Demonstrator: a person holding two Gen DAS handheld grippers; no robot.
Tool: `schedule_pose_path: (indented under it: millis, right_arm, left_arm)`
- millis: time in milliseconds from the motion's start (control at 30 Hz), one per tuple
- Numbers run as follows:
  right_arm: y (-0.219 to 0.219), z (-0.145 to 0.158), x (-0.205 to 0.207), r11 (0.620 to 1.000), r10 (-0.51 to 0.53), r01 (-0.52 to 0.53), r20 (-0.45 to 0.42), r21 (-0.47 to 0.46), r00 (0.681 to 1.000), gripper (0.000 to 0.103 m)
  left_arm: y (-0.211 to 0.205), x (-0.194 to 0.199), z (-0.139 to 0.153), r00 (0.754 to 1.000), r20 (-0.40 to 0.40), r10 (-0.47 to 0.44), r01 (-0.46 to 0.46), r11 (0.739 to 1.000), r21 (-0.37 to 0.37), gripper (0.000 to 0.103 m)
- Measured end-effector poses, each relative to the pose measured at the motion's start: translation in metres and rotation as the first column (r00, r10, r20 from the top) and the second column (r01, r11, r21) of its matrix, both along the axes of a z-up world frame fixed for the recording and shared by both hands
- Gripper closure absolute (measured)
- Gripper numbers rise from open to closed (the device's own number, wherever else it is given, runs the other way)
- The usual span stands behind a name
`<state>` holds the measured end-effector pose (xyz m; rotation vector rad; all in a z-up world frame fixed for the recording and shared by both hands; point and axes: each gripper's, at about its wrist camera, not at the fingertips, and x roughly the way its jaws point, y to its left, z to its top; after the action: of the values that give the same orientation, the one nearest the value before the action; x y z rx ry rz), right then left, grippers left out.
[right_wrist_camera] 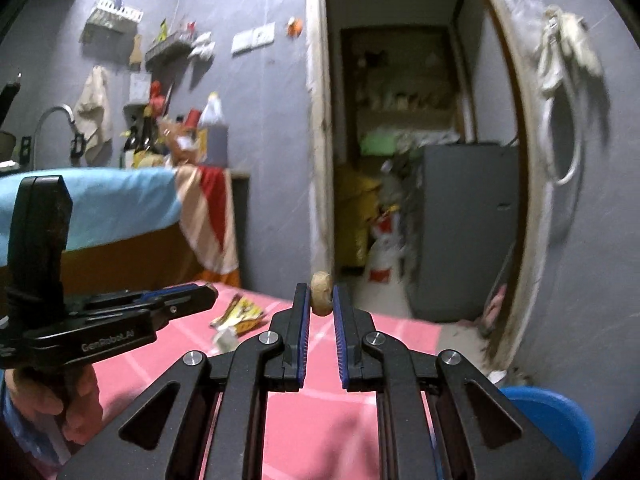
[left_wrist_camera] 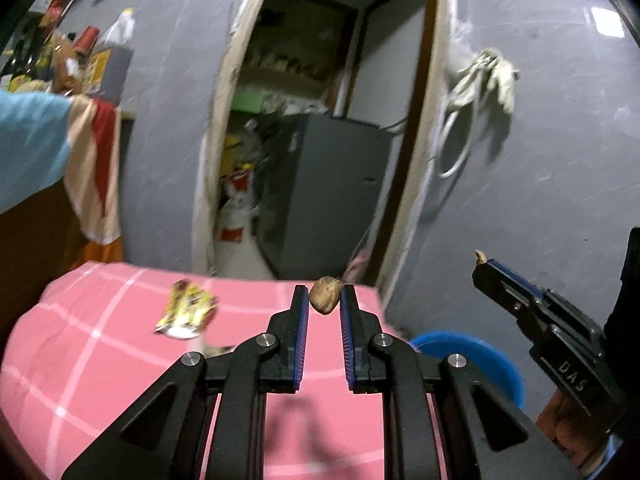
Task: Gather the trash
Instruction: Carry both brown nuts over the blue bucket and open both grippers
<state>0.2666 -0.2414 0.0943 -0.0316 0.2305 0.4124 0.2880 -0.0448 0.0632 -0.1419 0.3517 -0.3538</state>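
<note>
My left gripper [left_wrist_camera: 324, 300] is shut on a small brown shell-like scrap [left_wrist_camera: 326, 294], held above the pink checked tablecloth [left_wrist_camera: 100, 360]. My right gripper [right_wrist_camera: 321, 298] is shut on a small tan scrap [right_wrist_camera: 322, 293], also above the cloth. A crumpled yellow snack wrapper [left_wrist_camera: 186, 314] lies on the cloth to the left; it also shows in the right wrist view [right_wrist_camera: 240, 316]. In the left wrist view the right gripper [left_wrist_camera: 486, 266] is at the right, a bit of scrap at its tip. In the right wrist view the left gripper [right_wrist_camera: 200, 294] is at the left.
A blue bin [left_wrist_camera: 472, 356] stands at the table's right edge, also low right in the right wrist view [right_wrist_camera: 552, 416]. Behind are a grey wall, an open doorway [left_wrist_camera: 320, 140] with a grey cabinet and clutter, and a counter [right_wrist_camera: 100, 196] with bottles at left.
</note>
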Motion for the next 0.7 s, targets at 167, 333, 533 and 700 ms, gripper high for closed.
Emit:
schedule_pose_path:
  millis: [167,333,533,700]
  right_arm:
    - [-0.03,0.009,-0.014,0.996,-0.09,0.089,0.053,0.015,0.995,0.093]
    - [-0.062,0.014,-0.027,0.985,-0.169,0.167,0.078,0.037,0.983,0.093]
    - [-0.092,0.008,-0.035,0.972,-0.234,0.232,0.061,0.042,0.97,0.093]
    - [-0.115,-0.004,-0.036,0.96,-0.276,0.275,0.019,0.057,0.961,0.093]
  left_arm:
    - [-0.033,-0.009,0.016,0.996,0.064,-0.06,0.061,0.998,-0.013,0.09]
    - [-0.068,-0.012,0.024,0.987,0.095,-0.126,0.127,0.992,-0.007,0.09]
    - [-0.104,-0.008,0.023,0.98,0.075,-0.186,0.186,0.982,0.006,0.09]
    - [-0.128,0.001,0.014,0.974,0.03,-0.226,0.226,0.974,-0.006,0.09]
